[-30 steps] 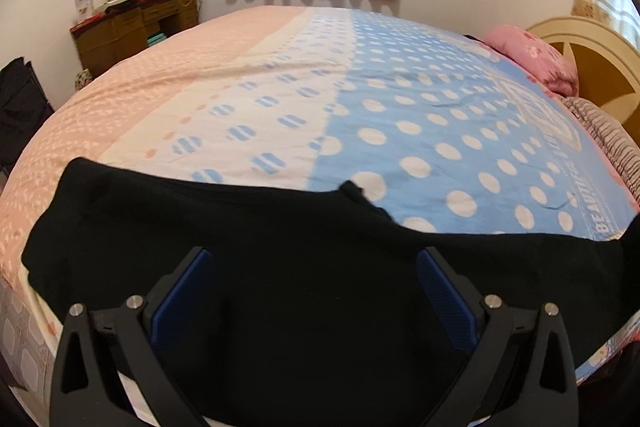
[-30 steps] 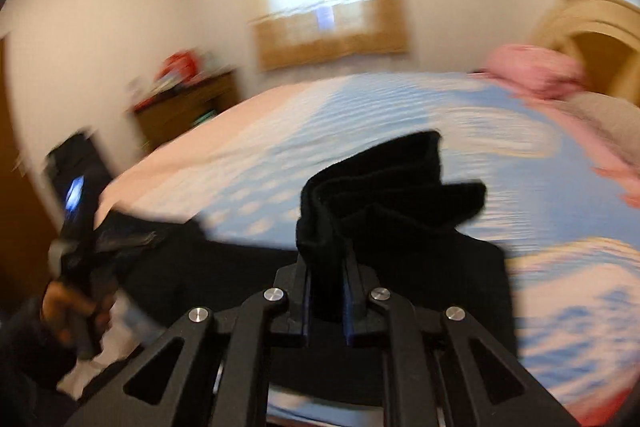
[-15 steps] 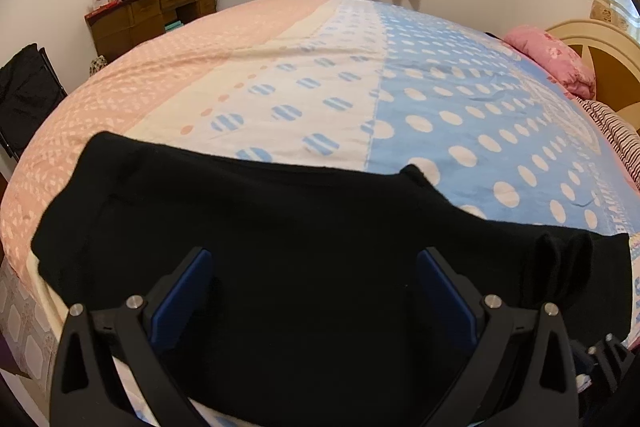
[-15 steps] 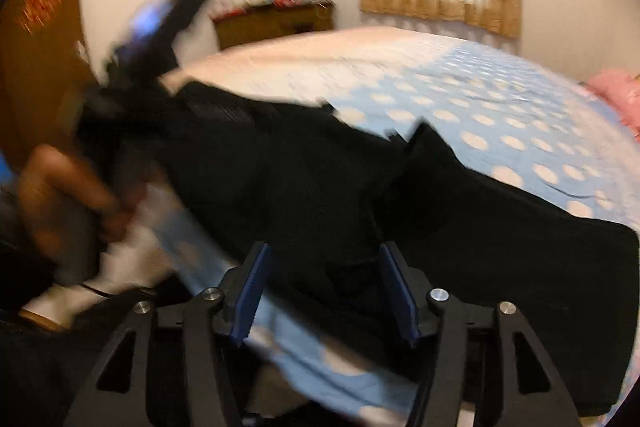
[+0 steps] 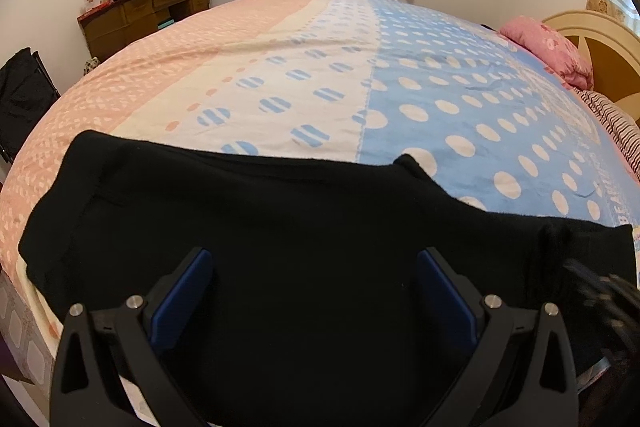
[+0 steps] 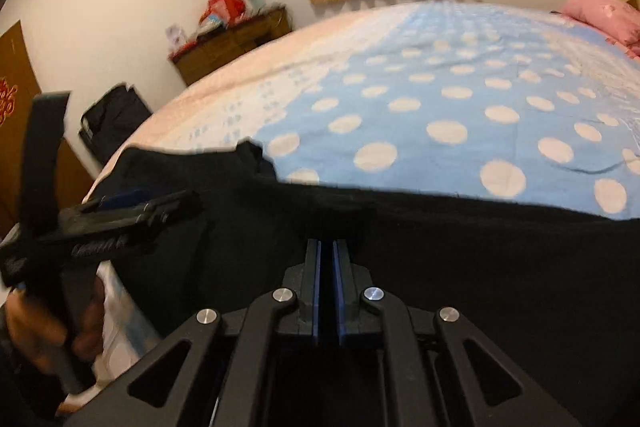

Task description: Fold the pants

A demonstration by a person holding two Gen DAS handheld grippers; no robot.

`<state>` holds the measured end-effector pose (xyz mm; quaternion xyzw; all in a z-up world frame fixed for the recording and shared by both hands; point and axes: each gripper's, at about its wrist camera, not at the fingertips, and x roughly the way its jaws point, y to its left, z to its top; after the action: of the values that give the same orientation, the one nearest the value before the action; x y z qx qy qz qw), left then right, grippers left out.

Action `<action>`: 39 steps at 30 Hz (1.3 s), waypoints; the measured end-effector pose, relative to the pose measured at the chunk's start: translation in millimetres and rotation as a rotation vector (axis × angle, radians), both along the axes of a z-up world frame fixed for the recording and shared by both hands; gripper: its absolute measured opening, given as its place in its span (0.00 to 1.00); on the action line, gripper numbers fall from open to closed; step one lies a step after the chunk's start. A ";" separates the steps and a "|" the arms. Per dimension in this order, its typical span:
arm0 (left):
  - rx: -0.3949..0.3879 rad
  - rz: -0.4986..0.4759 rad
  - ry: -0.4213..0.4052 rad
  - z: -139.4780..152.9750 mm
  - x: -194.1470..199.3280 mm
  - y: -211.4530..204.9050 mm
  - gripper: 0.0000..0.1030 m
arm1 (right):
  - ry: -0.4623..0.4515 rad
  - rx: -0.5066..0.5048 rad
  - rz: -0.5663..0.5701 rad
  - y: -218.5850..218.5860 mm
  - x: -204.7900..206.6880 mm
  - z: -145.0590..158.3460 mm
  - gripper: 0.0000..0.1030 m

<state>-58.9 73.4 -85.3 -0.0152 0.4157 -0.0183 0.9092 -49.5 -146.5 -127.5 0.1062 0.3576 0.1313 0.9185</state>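
Your left gripper (image 5: 312, 291) hovers wide apart over the soft black fabric pants (image 5: 280, 227), gripping nothing; your right gripper (image 6: 328, 259) now has its pads drawn nearly together at the cloth — whether any fabric is pinched, I cannot tell. The pants lie flat along the near edge of the dotted pink-and-blue bedspread (image 5: 440, 87). Half a second ago the right jaws were open. The cloth is light and limp — take it at a hem or corner.
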 end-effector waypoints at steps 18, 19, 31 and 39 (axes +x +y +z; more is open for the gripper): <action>0.005 -0.226 -0.065 21.4 -8.2 -79.2 1.00 | -0.037 -0.055 -0.411 -150.3 -120.2 59.9 0.08; 0.000 -0.245 -0.058 19.6 -8.8 -87.2 1.00 | 0.002 -0.049 -0.402 -151.1 -121.8 50.5 0.08; 0.052 -0.292 0.022 -5.3 -18.0 -111.2 1.00 | -0.029 -0.016 -0.472 -161.4 -105.8 52.6 0.08; 0.017 -0.253 -0.001 4.6 -16.8 -82.1 1.00 | 0.082 0.006 -0.494 -156.8 -59.7 27.3 0.08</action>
<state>-75.7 -8.7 -80.8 0.0453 0.4139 -0.1295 0.8999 -109.2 -303.3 -100.1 0.1984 0.3573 -0.1007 0.9071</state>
